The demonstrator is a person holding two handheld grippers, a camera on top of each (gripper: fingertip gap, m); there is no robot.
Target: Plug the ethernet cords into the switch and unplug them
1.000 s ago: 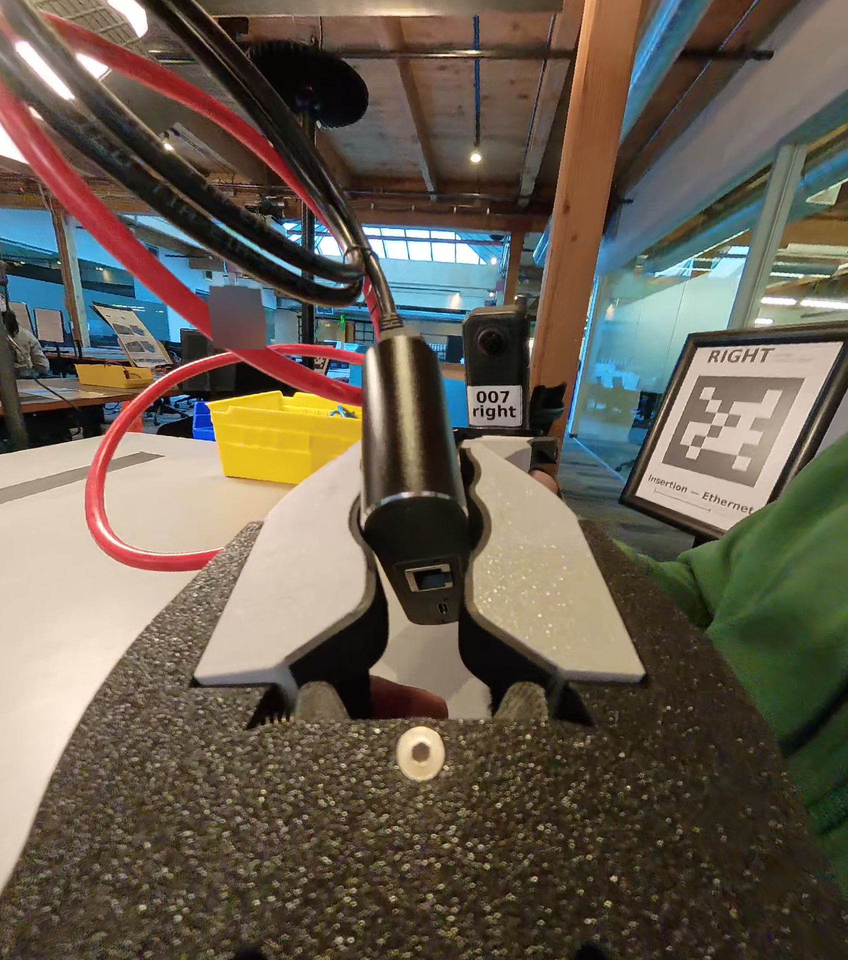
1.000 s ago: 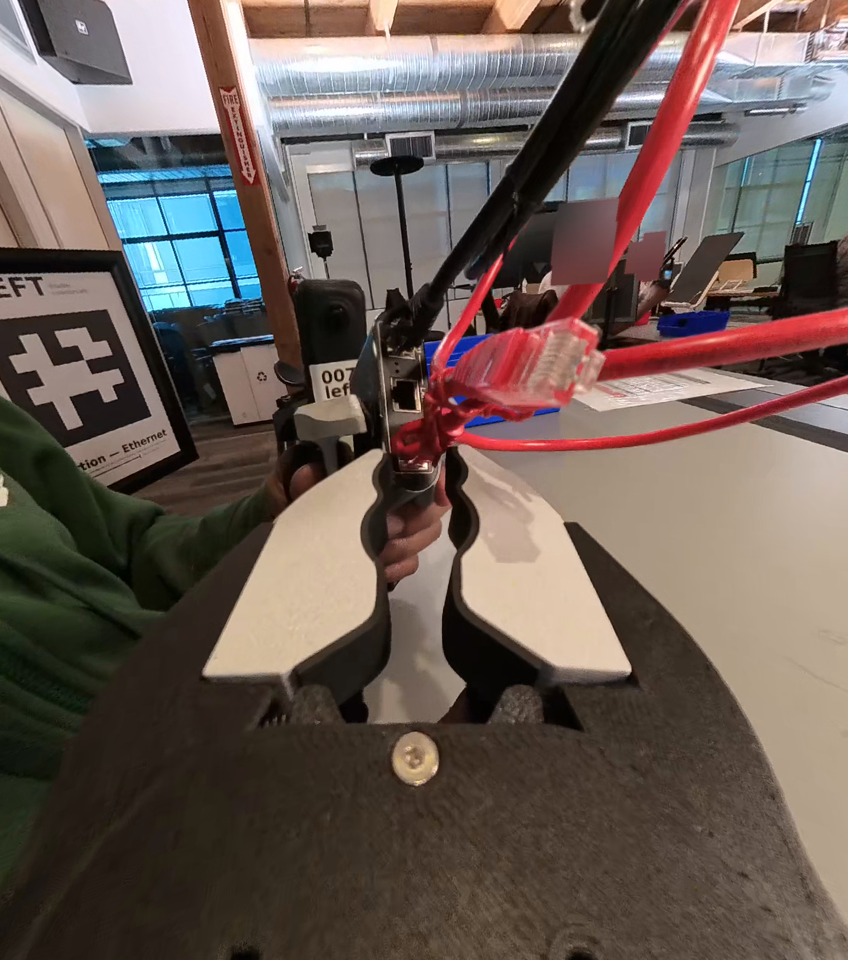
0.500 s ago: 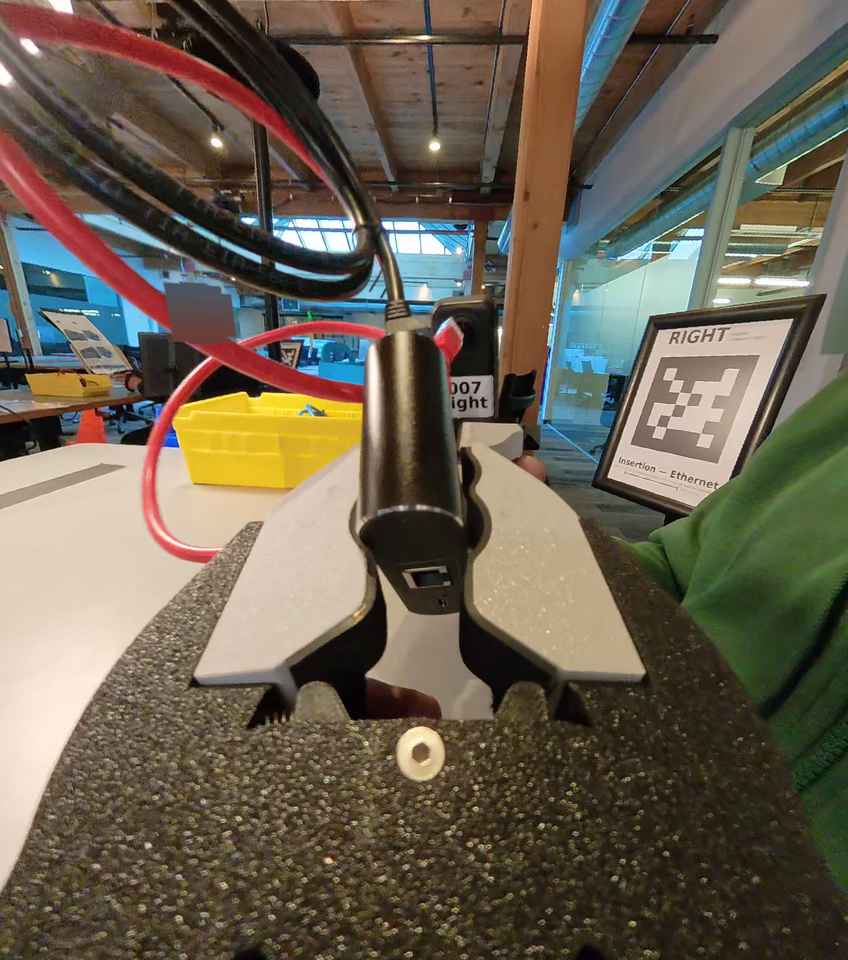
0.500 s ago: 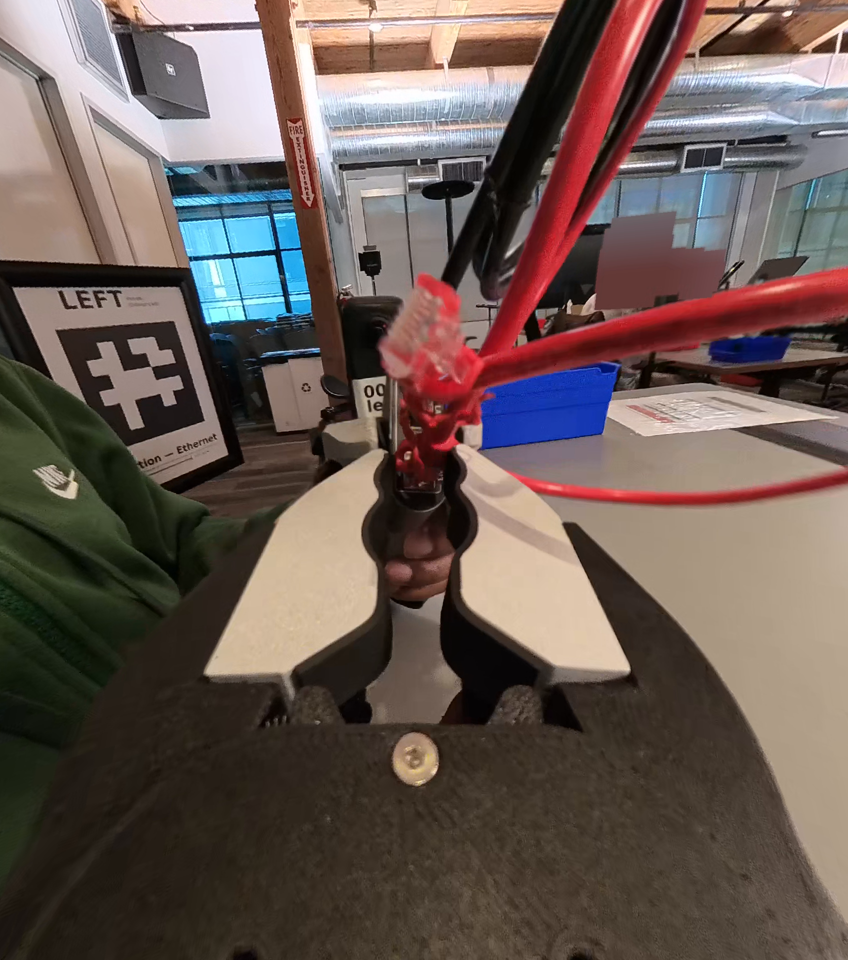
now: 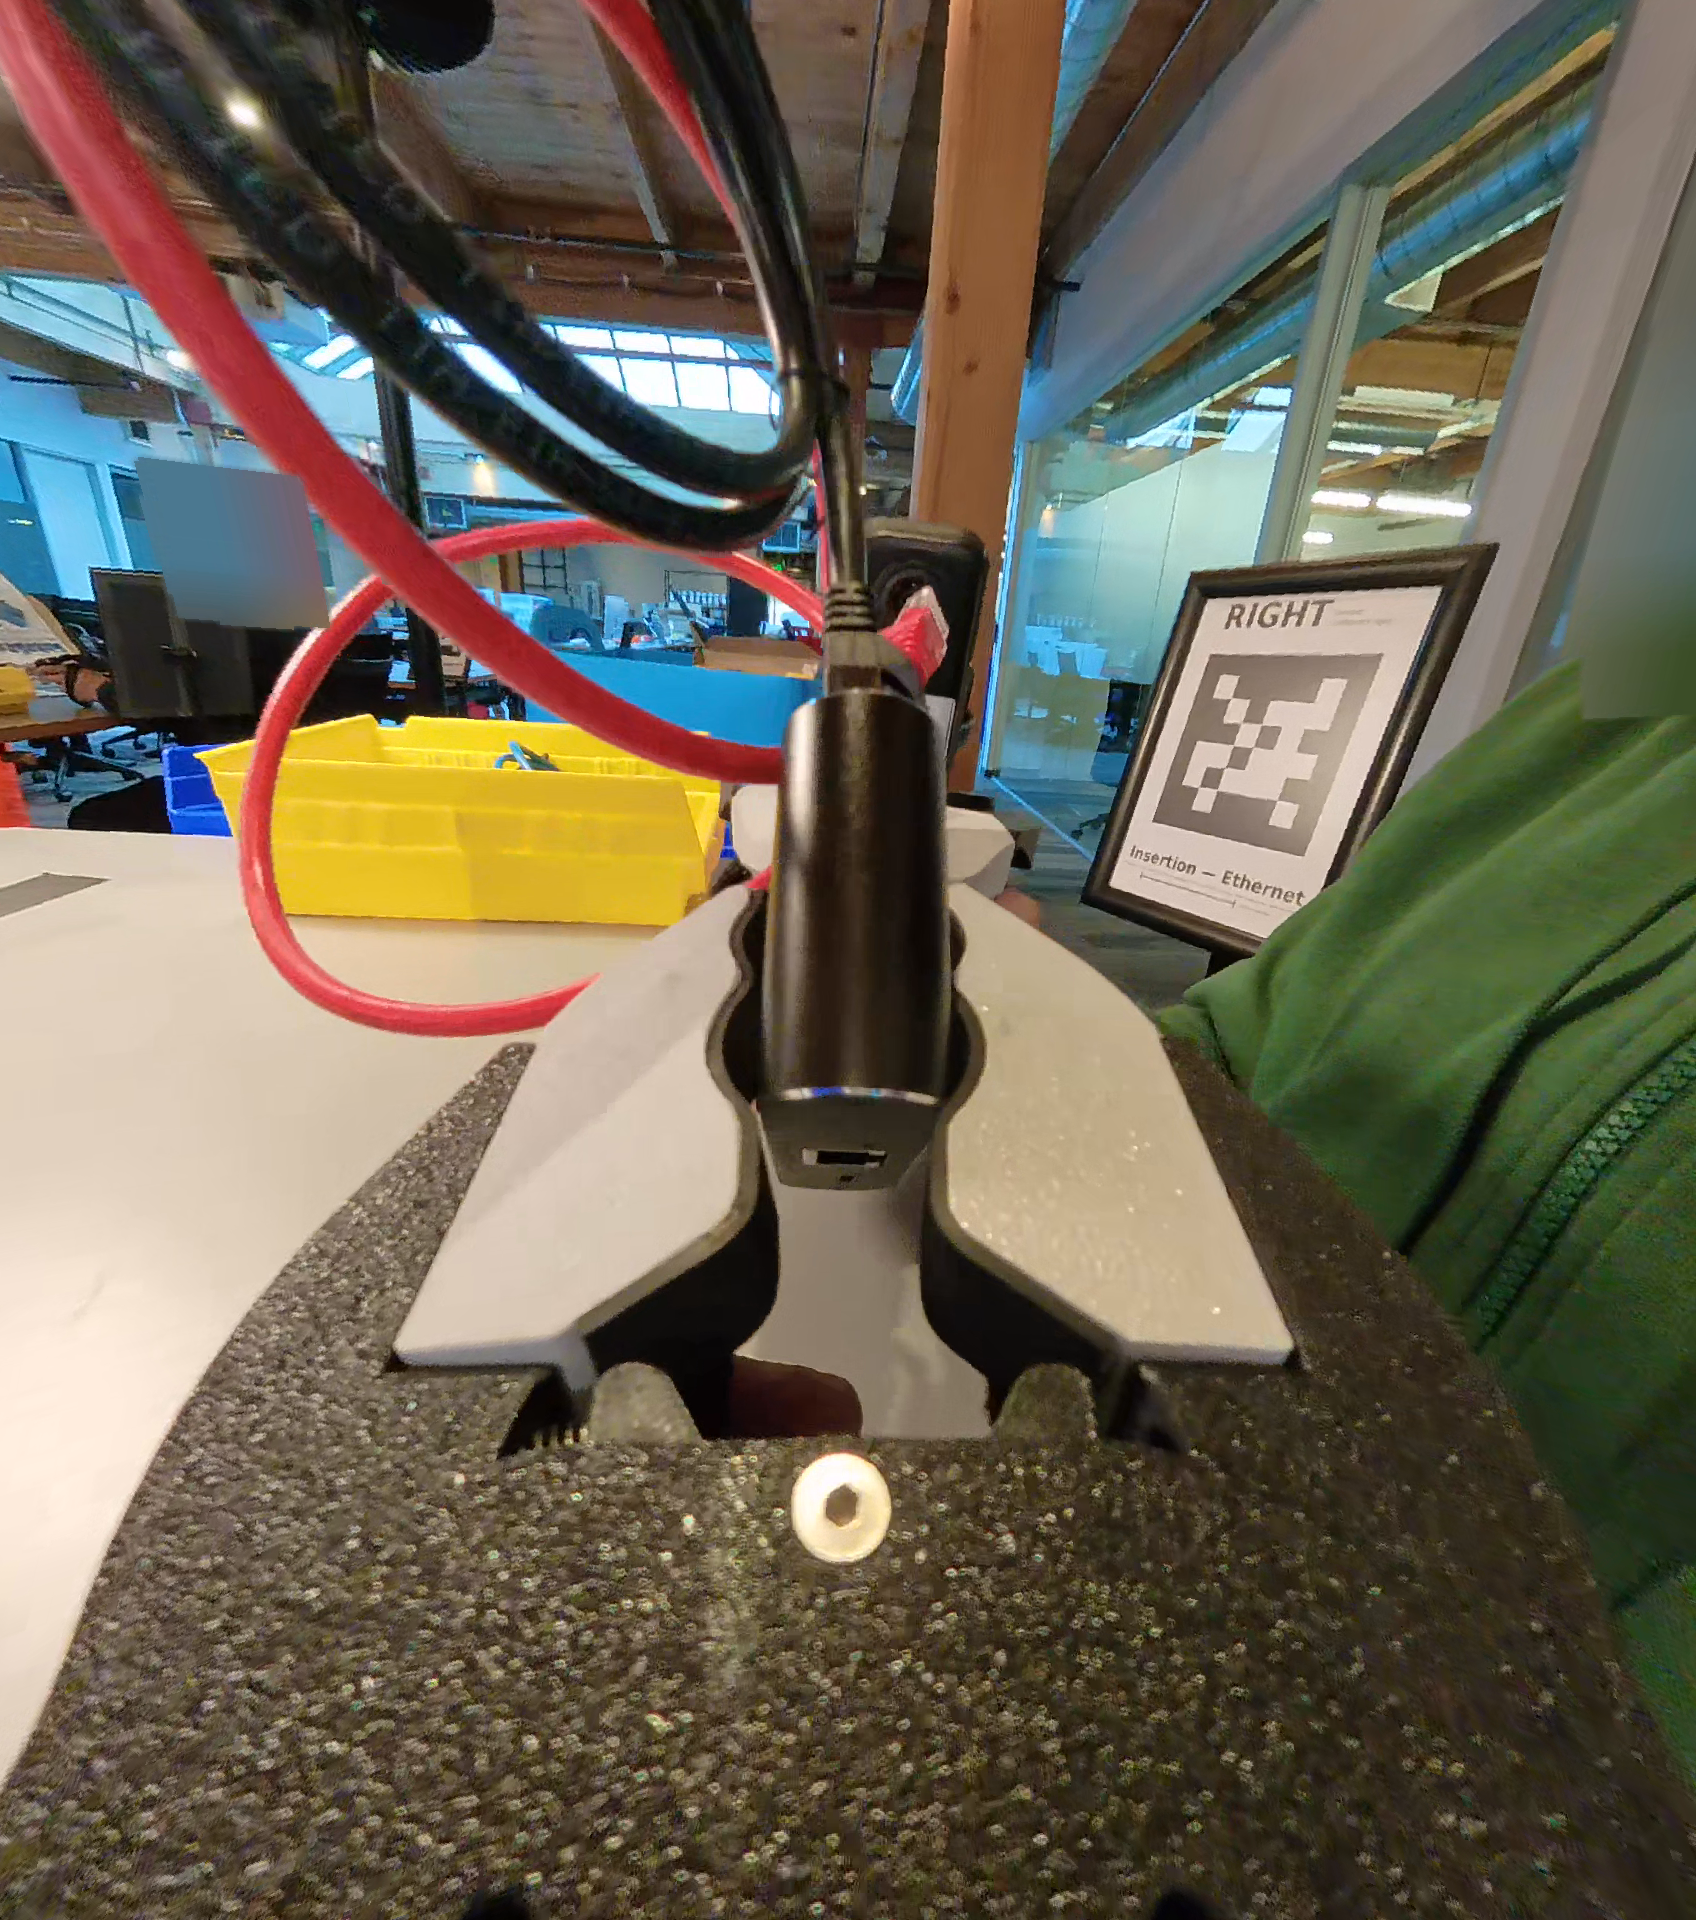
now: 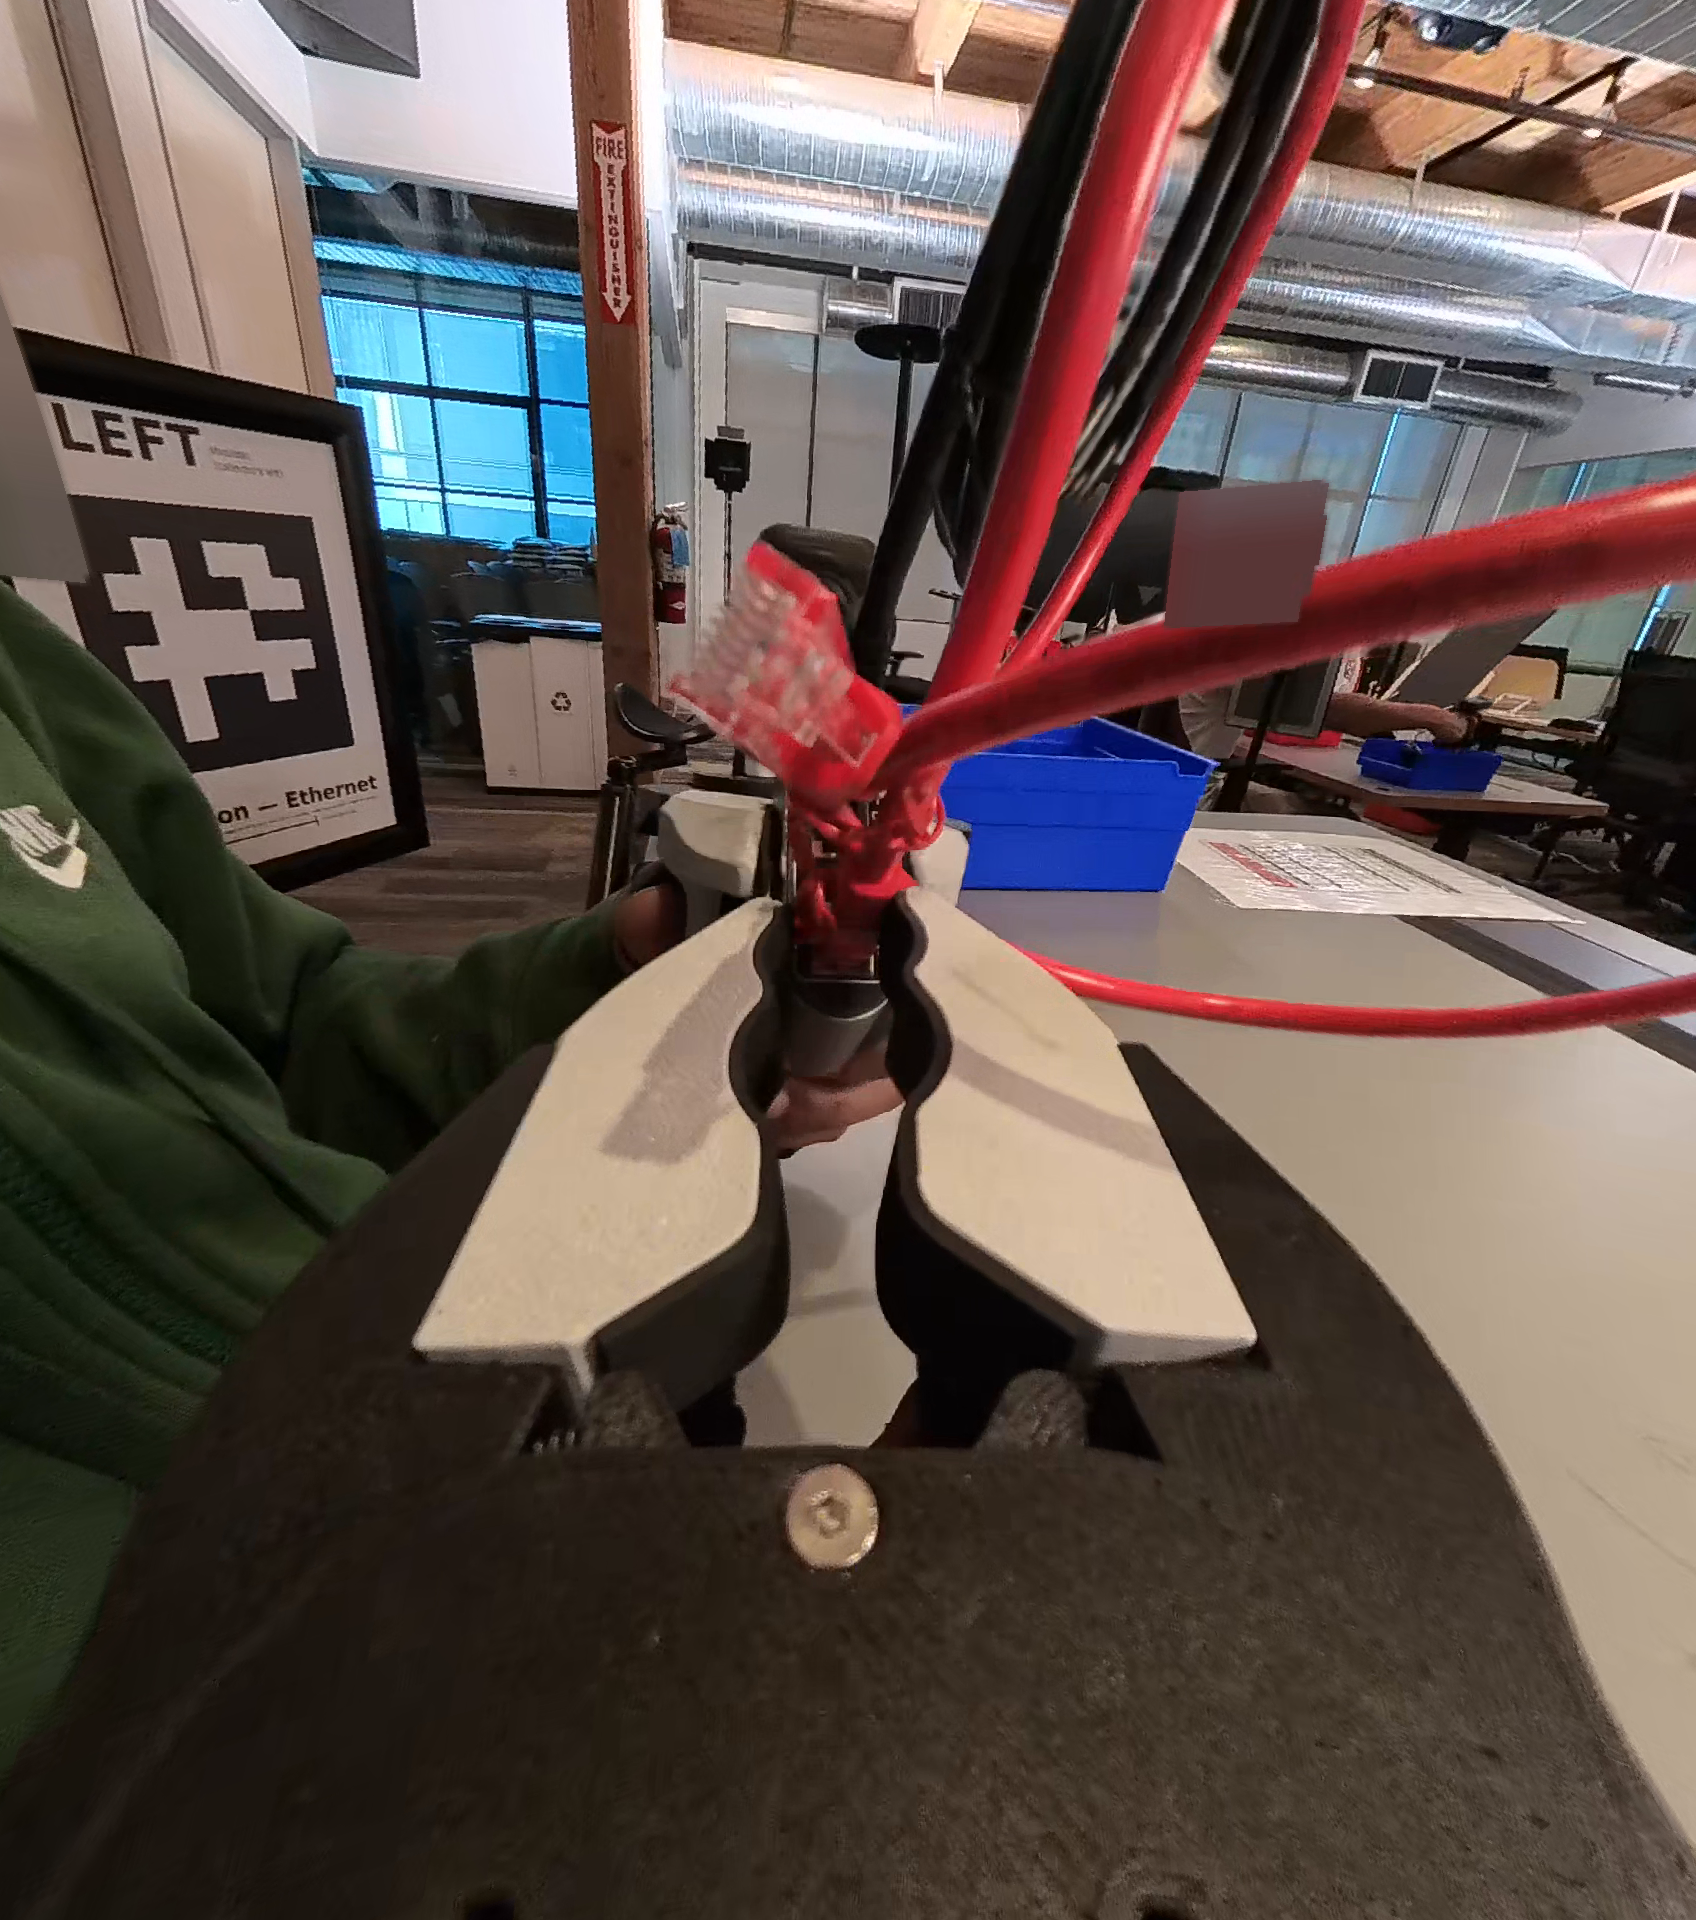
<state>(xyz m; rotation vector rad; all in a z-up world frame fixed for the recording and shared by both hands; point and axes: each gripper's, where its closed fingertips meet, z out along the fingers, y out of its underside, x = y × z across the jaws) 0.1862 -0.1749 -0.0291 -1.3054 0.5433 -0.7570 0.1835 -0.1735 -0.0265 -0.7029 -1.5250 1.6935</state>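
Two tools raised over the grey surface (image 5: 148, 1091), facing each other.

My left tool (image 5: 849, 997) is level and clamps the black adapter (image 5: 854, 935) upright, its port end toward the camera. My right tool (image 6: 828, 935) is closed narrowly on the red cord (image 6: 1446, 582) just behind its clear plug (image 6: 782, 665), which tilts up and left, unplugged.

1. red ethernet cord (image 5: 324, 582) looping at left of the frame; black cables (image 5: 470, 343) up top
2. yellow bin (image 5: 470, 831) mid-left; green sleeve (image 5: 1550, 1039) on the right
3. blue bin (image 6: 1072, 821) centre-right; framed sign (image 6: 220, 623) with a black-and-white blocky pattern, left
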